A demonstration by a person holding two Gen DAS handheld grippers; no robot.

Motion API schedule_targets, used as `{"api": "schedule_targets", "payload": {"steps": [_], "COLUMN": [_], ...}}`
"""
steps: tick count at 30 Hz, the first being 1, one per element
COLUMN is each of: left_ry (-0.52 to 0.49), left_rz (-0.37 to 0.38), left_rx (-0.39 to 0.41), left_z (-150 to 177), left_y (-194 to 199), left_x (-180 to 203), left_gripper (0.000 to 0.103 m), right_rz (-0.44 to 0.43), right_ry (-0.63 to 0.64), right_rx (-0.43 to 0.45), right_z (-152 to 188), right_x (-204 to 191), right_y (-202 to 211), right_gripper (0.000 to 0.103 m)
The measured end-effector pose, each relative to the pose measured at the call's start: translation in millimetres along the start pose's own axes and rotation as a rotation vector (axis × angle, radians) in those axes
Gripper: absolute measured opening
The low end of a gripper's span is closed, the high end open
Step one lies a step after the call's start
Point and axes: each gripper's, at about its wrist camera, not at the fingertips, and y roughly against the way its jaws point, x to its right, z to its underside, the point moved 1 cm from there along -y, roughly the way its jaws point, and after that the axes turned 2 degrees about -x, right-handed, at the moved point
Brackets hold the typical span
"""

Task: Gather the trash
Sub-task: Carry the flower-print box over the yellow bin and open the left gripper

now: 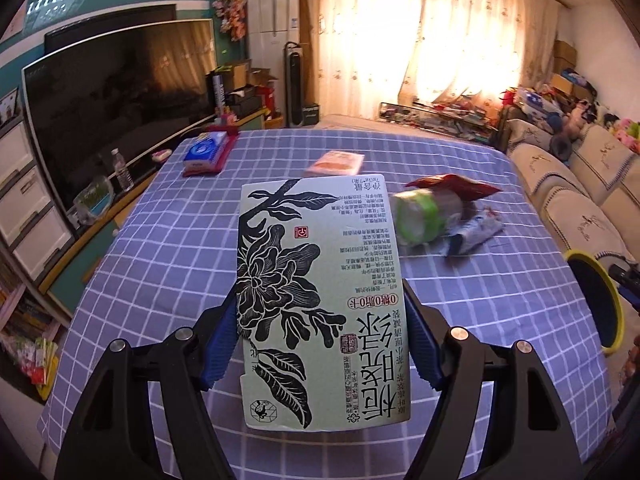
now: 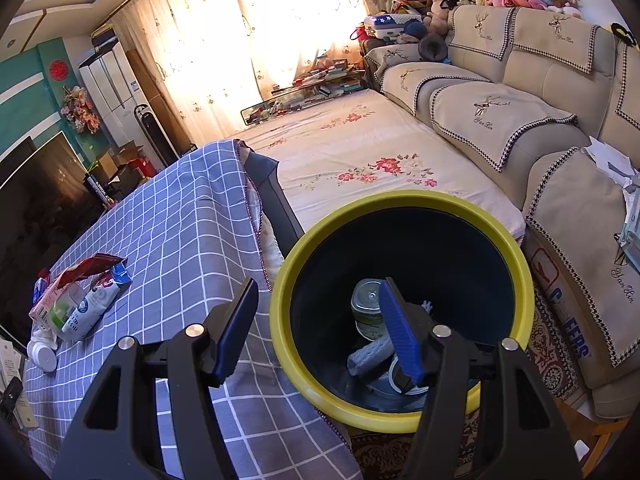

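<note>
Left gripper (image 1: pixel 320 344) clamps the pale green printed tea carton (image 1: pixel 318 300) above the tabletop's near edge, right gripper (image 2: pixel 320 332) wide open, empty over the yellow-rimmed dark bin (image 2: pixel 520 256); should release only once inside the rim

Matt paper carton (image 1: pixel 320 304) (checked cloth tablecover (image 1: pixel 160 240) beneath).

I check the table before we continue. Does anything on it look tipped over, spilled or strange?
Nothing is spilled. The plastic bottle lies on its side on the checked tablecloth, among the red wrapper and the blue-white wrapper: loose trash. The green tea carton is held upside down in the left gripper.
</note>
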Motion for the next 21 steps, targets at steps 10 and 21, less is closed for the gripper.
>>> {"api": "schedule_targets", "payload": {"steps": [10,21], "left_ry": [-0.132,-0.328], "left_rz": [0.174,0.412], "left_rx": [0.001,0.012], "left_z": [-13,-28], "left_y": [0,-2], "left_x": [88,233], "left_gripper": [0.072,0.072], "right_rz": [0.042,0.136], "right_ry": [-0.062,-0.166], "right_rx": [0.036,0.066], "right_z": [-3,-1], "right_x": [38,104], "right_y": [14,31], "right_gripper": [0.06,0.06]}}
